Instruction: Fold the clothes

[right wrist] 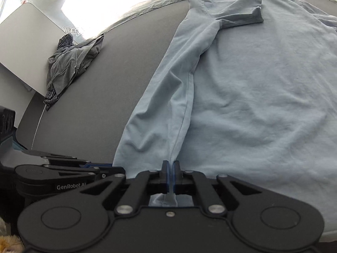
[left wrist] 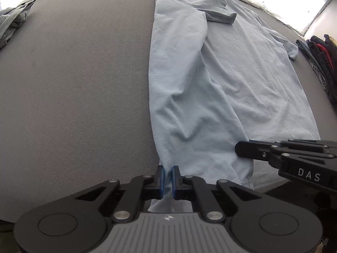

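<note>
While both tools, left tool (left wrist: 168,171) & right tool (right wrist: 171,166), clench the light-blue T-shirt (left wrist: 210,73) hem at table (left wrist: 73,73) near edge, lift evenly, keep hem taut w/ left side panel folded in.

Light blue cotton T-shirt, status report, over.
Left claw shut on light blue cotton T-shirt hem. Right claw shut on hem too. One side folded in. Crumpled grey garment lies clear.

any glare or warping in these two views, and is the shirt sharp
Left wrist view: far background blown out white, table edge bowed by fisheye, light blue t-shirt sharp. Right wrist view: same glare along the top, same curvature, shirt wrinkles crisp, grey clothes pile clear.
</note>
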